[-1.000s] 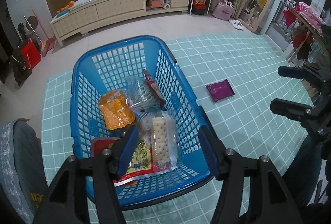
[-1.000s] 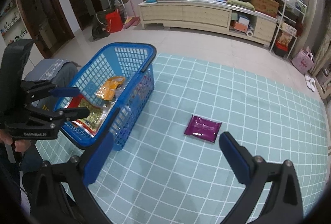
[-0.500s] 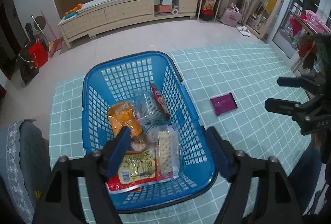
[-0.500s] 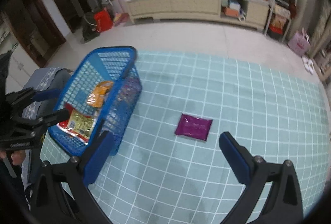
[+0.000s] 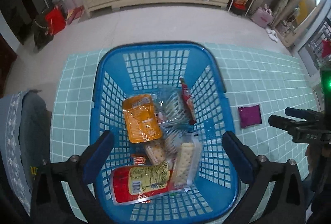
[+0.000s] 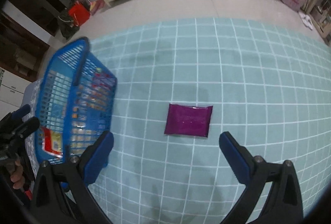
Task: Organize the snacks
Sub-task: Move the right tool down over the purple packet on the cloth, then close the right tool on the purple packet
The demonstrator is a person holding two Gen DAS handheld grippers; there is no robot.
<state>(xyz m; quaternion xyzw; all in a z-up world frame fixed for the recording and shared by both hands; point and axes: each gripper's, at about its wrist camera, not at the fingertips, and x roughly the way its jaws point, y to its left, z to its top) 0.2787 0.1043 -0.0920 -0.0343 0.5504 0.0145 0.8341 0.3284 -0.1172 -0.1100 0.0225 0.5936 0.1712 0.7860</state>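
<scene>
The purple snack packet [image 6: 188, 120] lies flat on the teal grid mat [image 6: 248, 79], well apart from the blue basket [image 6: 68, 70] and alone on the floor. It sits just ahead of the right hand-held gripper [image 6: 165, 153], between the lines of its two blue fingers [image 6: 99, 153] and slightly beyond their tips. The packet's long axis runs side to side in the right wrist view, so it lies across the gap between the fingers; its shorter side runs along the way they point. The right hand-held gripper stands wide apart with nothing between its pads, and it is plainly the nearer one, so the pick looks to be its job.

The left hand-held gripper [image 5: 167, 151] hangs over the basket, its jaws opening to their widest with nothing gripped; the snacks seen between them lie loose on the basket floor. From there the purple packet is off to the right, past the basket wall.

Inside the basket are an orange pouch [image 5: 140, 118], a cracker pack [image 5: 186, 159] in clear wrap, a narrow red packet [image 5: 187, 104] leaning on the wall, and a red bag with a yellow label and barcode [image 5: 142, 184]. Print is visible on the labels but too small to read. Part of a white marking on the right gripper's body seems to read "DAS"; no brand can be read on the purple packet
</scene>
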